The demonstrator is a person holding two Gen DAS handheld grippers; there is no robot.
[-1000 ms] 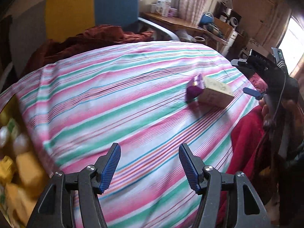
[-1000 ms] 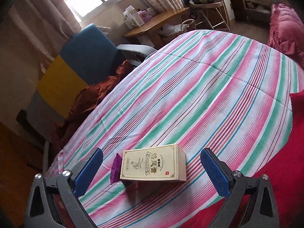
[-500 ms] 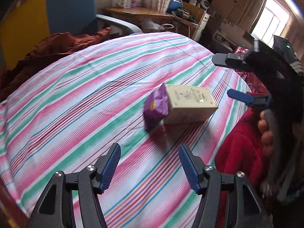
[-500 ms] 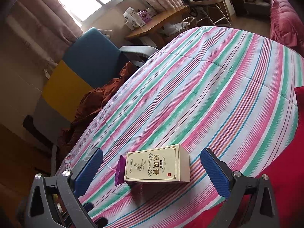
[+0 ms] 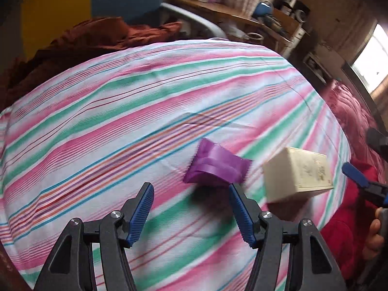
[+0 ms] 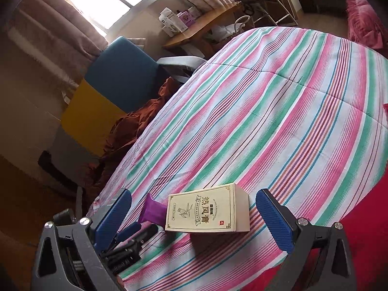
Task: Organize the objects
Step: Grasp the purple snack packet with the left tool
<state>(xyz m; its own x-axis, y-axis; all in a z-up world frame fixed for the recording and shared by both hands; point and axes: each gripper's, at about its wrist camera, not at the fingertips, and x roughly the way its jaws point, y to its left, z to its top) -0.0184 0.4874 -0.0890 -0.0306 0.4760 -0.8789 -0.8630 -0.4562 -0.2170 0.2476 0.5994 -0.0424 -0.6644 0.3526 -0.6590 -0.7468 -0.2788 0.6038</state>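
A purple snack packet lies on the striped bedspread, with a cream box with Chinese print to its right. My left gripper is open and empty, just short of the packet. In the right wrist view the box lies between the open fingers of my right gripper, a little beyond the tips. The packet shows left of the box, partly hidden. The left gripper's fingers show there too, near the packet.
A red blanket lies along the near edge of the bed. A brown cloth and a blue and yellow chair stand at the far side. A wooden desk with boxes is beyond.
My left gripper has moved in close to the purple packet, which now sits just ahead of its fingertips. The right gripper has edged nearer the box. Both stay open.
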